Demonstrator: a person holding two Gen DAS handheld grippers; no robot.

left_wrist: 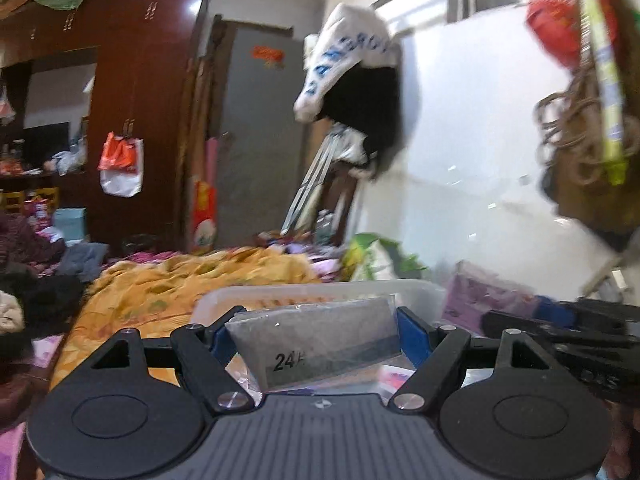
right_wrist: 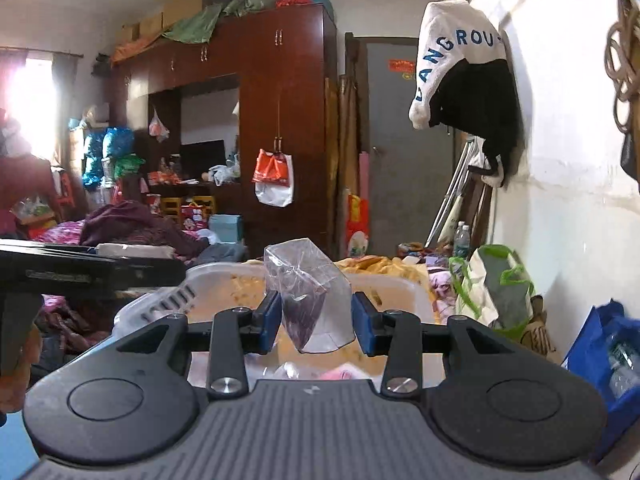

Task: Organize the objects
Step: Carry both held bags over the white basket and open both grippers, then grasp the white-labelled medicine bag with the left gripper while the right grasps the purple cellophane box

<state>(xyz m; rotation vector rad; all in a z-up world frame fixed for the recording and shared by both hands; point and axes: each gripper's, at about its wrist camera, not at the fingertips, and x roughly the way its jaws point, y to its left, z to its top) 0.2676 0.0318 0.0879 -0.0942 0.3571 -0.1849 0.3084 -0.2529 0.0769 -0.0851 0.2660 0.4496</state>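
Observation:
In the left wrist view my left gripper (left_wrist: 316,322) is shut on a flat clear packet (left_wrist: 320,344) with grey contents and a label reading "24"; the packet spans the whole gap between the blue pads. My right gripper (right_wrist: 316,320) is shut on a small clear plastic bag (right_wrist: 308,280) with dark purple contents, which stands up between its pads. Both packets hang above a white plastic basket (right_wrist: 400,286), whose rim (left_wrist: 320,290) also shows in the left wrist view. Each gripper appears at the edge of the other's view.
The basket rests on a bed covered by an orange quilt (left_wrist: 180,284) and heaped clothes (right_wrist: 132,224). A white wall (right_wrist: 580,200) with hanging jackets (right_wrist: 464,68) runs along the right. Bags (right_wrist: 496,284) sit at its foot. A dark wardrobe (right_wrist: 280,120) stands behind.

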